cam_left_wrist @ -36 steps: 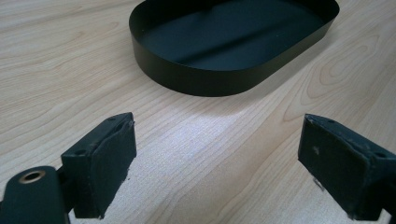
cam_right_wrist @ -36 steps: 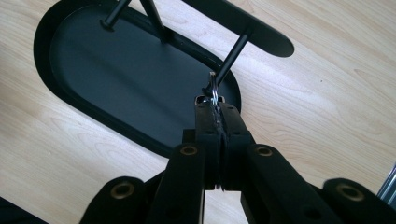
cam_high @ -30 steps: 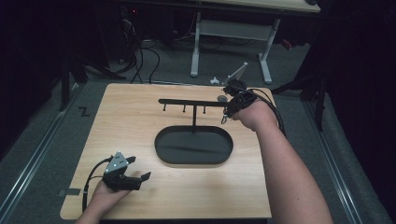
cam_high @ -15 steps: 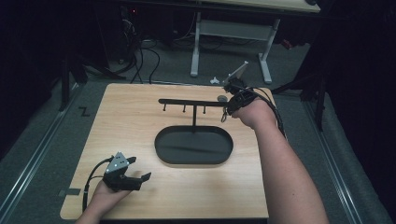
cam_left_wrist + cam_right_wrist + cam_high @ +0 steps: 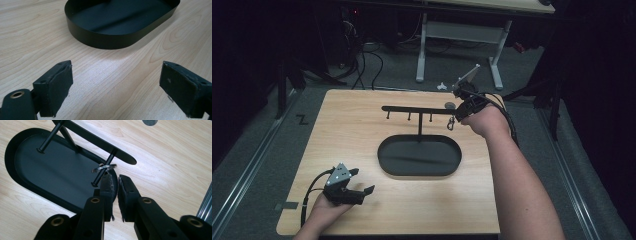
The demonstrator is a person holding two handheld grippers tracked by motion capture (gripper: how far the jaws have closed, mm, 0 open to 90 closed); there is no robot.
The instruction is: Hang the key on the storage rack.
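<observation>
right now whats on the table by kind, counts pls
black stand with oval tray: 1
pegs under its bar: 4
metal key ring on the end peg: 1
small grey disc: 1
grippers, left and right: 2
total: 9

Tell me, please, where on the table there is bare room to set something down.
The table is bare along its left side, between its edge and the oval tray, and along the front between the left claw and the forearm. It is crowded at the far right, where the right claw meets the hook rack.
</observation>
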